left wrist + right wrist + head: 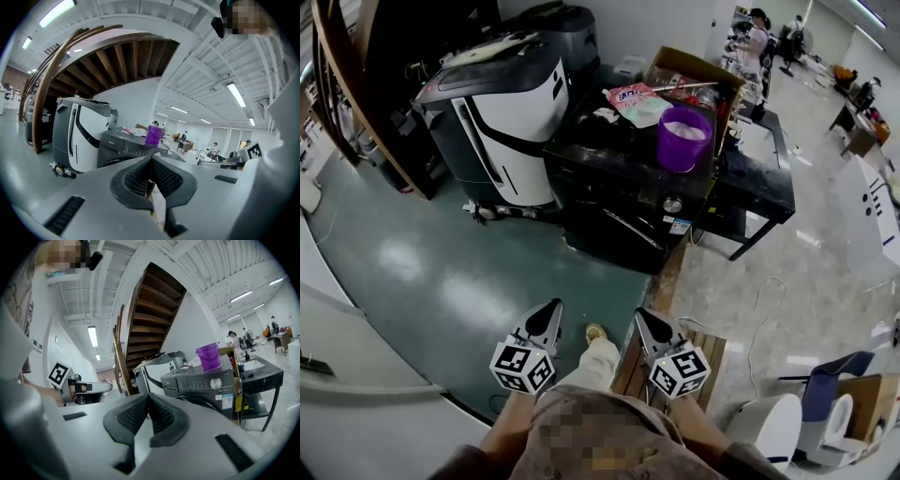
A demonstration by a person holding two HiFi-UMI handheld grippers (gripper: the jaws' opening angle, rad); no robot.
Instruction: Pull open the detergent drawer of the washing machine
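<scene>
A black front-loading washing machine (pixel 619 202) stands ahead of me across the green floor, a purple bucket (pixel 682 138) on its top. Its detergent drawer (pixel 174 378) is the closed panel left of the control strip and its knob (pixel 215 383); the left gripper view shows the drawer (pixel 108 146) too. My left gripper (pixel 551 314) and right gripper (pixel 643 321) are held side by side low in the head view, well short of the machine. Both point at it. Each has its jaws shut with nothing between them: left gripper (pixel 151 158), right gripper (pixel 149 395).
A big white-and-black machine (pixel 502 112) stands left of the washer, with a wooden staircase (pixel 337 84) behind it. A black table (pixel 759 183) and a cardboard box (pixel 694 70) are on the right. A wooden pallet (pixel 633 370) lies by my feet. People work far back (pixel 757 33).
</scene>
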